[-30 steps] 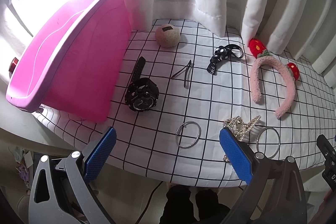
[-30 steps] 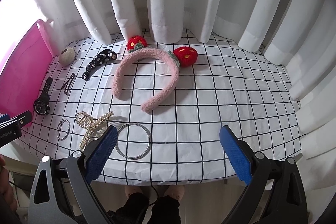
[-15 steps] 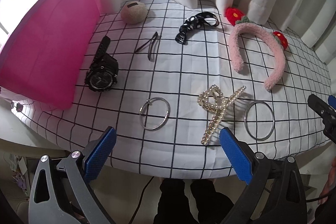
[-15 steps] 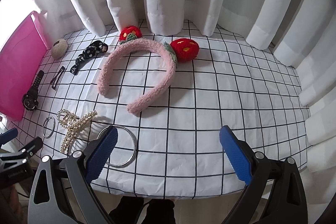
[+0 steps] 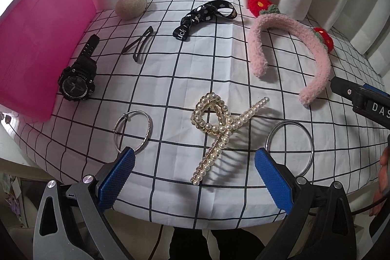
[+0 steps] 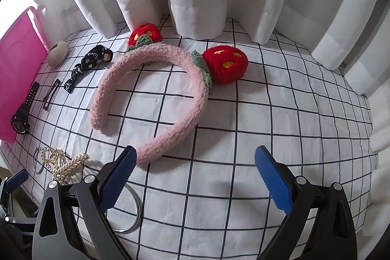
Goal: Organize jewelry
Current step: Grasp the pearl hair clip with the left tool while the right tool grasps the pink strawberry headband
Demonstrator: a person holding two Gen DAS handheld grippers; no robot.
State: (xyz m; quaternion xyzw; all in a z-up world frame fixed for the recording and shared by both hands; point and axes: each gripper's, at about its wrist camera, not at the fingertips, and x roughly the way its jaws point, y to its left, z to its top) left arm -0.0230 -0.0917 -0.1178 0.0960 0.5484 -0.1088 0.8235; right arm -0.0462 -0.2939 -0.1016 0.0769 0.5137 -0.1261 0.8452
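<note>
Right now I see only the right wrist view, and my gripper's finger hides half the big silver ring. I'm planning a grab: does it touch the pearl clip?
Observer: No. The big silver ring lies flat, apart from the pearl clip.
Operator: Where is the left gripper?
Observer: The left gripper is open, pointing at the clip.
Operator: And the small bangle?
Observer: The small bangle lies left of the clip, not touching it.
</note>
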